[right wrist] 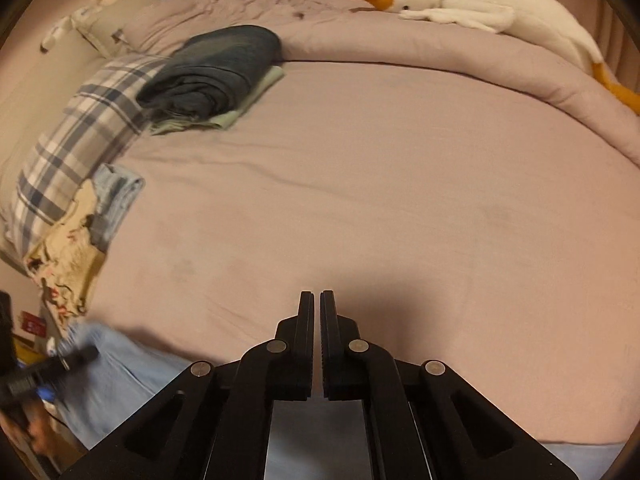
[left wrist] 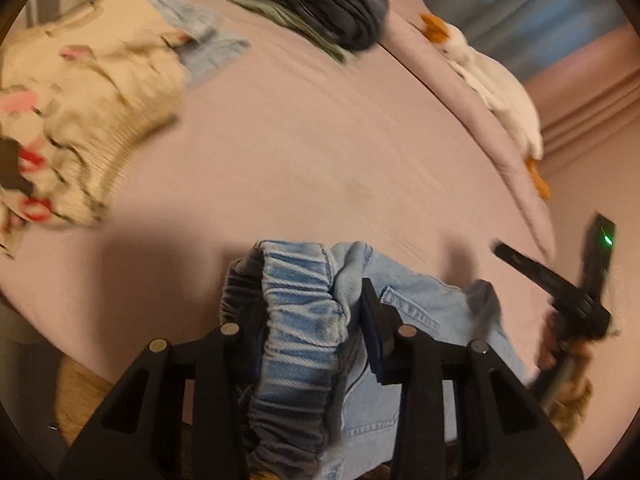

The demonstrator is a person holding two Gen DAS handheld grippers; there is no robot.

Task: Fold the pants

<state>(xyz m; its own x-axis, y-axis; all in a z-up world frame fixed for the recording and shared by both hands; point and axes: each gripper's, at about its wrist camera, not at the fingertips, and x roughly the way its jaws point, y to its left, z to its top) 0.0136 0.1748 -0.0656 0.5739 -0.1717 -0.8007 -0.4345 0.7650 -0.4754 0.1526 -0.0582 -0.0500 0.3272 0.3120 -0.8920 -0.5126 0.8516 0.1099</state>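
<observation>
Light blue jeans [left wrist: 416,292] lie bunched at the near edge of the pink bed [left wrist: 320,152]. My left gripper [left wrist: 304,292] is shut on their gathered elastic waistband [left wrist: 296,320], which bulges up between the two fingers. To the right, a hand holds my right gripper [left wrist: 508,254] just above the sheet, beside the jeans. In the right wrist view the right gripper [right wrist: 316,294] is shut, with only bare sheet showing between its fingers. The jeans [right wrist: 120,380] and the blurred left gripper [right wrist: 76,354] sit at the lower left there.
A folded dark blue stack [right wrist: 216,68] rests on a pale green cloth at the back left. A cream printed garment [left wrist: 80,112] and plaid pillow [right wrist: 80,128] line the left side. A white plush goose [right wrist: 480,4] lies on the rolled duvet [right wrist: 400,48].
</observation>
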